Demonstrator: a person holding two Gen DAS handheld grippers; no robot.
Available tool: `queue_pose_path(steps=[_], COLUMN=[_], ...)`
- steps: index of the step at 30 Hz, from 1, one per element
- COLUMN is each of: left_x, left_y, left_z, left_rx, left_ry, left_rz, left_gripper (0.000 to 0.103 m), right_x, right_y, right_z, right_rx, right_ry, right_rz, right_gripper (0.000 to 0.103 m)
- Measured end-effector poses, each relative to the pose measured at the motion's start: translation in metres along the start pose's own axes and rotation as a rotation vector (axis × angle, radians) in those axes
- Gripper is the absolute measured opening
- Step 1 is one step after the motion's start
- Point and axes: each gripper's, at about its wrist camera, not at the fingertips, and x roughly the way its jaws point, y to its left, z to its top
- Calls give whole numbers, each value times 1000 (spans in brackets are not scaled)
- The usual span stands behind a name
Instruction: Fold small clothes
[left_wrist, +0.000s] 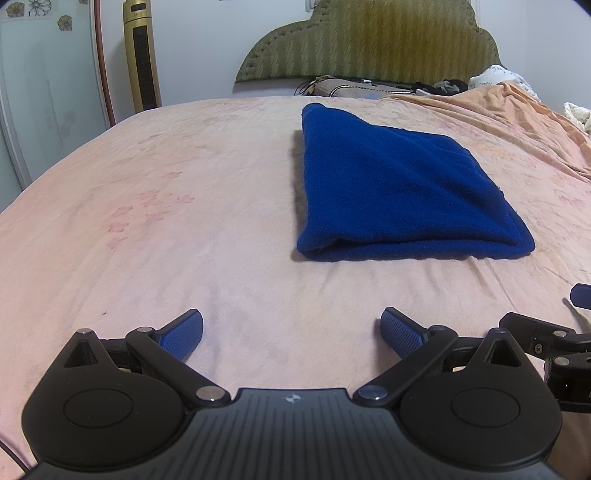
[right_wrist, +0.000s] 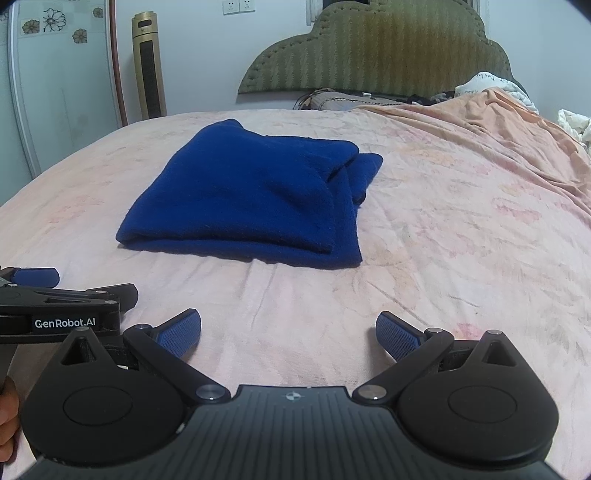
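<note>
A dark blue knitted garment (left_wrist: 399, 192) lies folded into a rough square on the pink bedsheet (left_wrist: 184, 206); it also shows in the right wrist view (right_wrist: 251, 199), with layered edges on its right side. My left gripper (left_wrist: 291, 334) is open and empty, low over the sheet, short of the garment and to its left. My right gripper (right_wrist: 288, 334) is open and empty, short of the garment and to its right. Each gripper shows at the edge of the other's view: the right one (left_wrist: 554, 339) and the left one (right_wrist: 66, 306).
A green padded headboard (left_wrist: 369, 40) stands at the far end with pillows and dark cables (left_wrist: 369, 86) below it. An orange blanket (left_wrist: 517, 107) is bunched at the far right. A gold tower fan (left_wrist: 142, 55) and a white wardrobe door (left_wrist: 40, 81) stand left of the bed.
</note>
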Motion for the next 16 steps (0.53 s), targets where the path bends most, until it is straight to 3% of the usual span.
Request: queue_pose_path(steps=[16], left_x=[-3], left_y=[8], left_z=[2], left_rx=[17], left_ry=[4], left_rz=[-5], left_gripper=[103], right_x=[3], right_y=[2], right_z=[1], right_rx=[-6], right_ry=[7], right_rz=[9], right_gripper=[102])
